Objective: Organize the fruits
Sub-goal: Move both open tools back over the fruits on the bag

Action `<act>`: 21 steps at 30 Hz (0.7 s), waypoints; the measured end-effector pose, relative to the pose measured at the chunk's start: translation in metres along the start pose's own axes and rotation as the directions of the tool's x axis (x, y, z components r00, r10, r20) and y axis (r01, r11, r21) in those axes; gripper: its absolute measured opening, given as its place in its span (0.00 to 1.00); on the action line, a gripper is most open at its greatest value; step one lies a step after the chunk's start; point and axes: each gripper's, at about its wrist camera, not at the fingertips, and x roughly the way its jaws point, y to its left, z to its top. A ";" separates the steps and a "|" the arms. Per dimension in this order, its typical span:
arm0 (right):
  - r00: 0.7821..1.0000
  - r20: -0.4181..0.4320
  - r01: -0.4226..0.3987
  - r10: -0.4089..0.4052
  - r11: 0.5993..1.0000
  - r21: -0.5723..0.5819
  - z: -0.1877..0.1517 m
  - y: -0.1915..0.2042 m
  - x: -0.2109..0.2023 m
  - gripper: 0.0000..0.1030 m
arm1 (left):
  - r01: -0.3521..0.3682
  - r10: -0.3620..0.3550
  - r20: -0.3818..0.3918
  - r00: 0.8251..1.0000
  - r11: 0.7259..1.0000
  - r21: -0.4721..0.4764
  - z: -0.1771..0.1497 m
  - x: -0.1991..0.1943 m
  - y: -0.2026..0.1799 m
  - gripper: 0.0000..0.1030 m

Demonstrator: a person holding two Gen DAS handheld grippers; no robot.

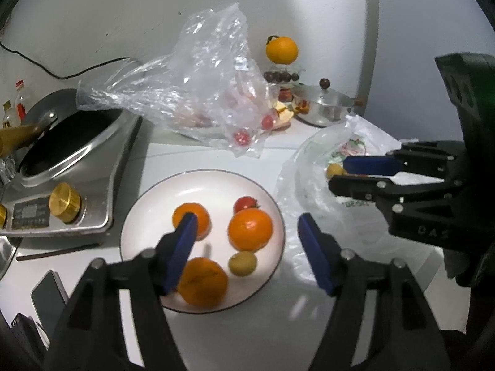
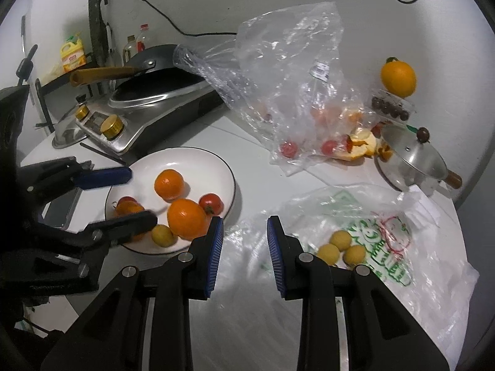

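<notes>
your right gripper (image 2: 244,256), spread and empty: steer toward 2 o'clock, straddle one small yellow fruit (image 2: 329,253) inside the printed bag (image 2: 402,247); left gripper (image 1: 247,256) gapes over the plate (image 1: 148,216).

bare counter between plate (image 2: 230,179) and printed bag (image 2: 402,247); clear bag (image 2: 294,77) crowding behind
</notes>
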 end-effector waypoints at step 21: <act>0.999 0.013 0.030 -0.031 0.998 0.052 -0.028 -0.042 -0.028 0.30 | 0.018 -0.017 -0.007 1.000 0.999 0.045 0.005 0.001 -0.047 0.67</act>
